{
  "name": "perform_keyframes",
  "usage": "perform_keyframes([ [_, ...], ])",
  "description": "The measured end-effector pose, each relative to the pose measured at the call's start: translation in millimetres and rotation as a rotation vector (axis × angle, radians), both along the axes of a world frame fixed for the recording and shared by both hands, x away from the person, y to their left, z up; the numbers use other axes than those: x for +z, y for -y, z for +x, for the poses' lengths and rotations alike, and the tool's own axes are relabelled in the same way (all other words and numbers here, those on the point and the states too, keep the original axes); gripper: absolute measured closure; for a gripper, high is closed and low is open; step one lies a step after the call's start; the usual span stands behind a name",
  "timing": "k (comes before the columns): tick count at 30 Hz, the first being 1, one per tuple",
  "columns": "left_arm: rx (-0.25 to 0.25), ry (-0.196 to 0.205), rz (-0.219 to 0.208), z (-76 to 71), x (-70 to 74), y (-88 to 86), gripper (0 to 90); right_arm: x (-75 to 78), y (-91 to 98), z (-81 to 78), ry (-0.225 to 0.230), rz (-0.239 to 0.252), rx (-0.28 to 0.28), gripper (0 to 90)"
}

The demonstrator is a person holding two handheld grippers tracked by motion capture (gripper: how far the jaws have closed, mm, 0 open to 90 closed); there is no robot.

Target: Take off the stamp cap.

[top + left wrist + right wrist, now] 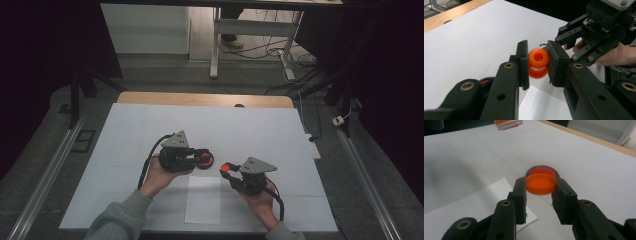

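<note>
Two grippers are seen mid-worktop, well inside the white sheet's edges point(125, 130); open room is left all round. Left gripper point(204, 159) is clenched on one orange spool-shaped piece point(538, 62), held off the worktop; right gripper point(226, 169) is clenched on one orange cap point(540, 183); one red-filled ring point(541, 170) lies just behind it.

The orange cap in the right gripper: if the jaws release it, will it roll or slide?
The orange cap looks flat, round and low, so it would probably land flat rather than roll. Its smooth, glossy plastic may slide on the white table. The right gripper pinches only its rim, so the hold seems slight.
</note>
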State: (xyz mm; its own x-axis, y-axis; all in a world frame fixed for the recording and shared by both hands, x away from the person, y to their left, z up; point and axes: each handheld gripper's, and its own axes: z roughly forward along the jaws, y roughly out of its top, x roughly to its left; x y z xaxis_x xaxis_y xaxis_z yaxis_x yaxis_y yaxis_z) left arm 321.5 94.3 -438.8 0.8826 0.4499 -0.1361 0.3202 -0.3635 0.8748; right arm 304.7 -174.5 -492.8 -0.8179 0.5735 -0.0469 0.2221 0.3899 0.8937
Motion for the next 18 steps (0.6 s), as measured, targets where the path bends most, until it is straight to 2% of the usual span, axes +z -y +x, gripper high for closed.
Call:
perform_keyframes([
  [8, 0.002, 0.0, 0.01, 0.7, -1.0, 0.0, 72.8, -1.2, 15.0, -4.0, 0.005, -0.012, -0.024, 64.7],
  [18, 0.011, 0.003, 0.01, 1.3, -0.4, -2.3, 72.8, 0.6, 40.4, -10.2, 0.004, -0.002, -0.065, 64.6],
])
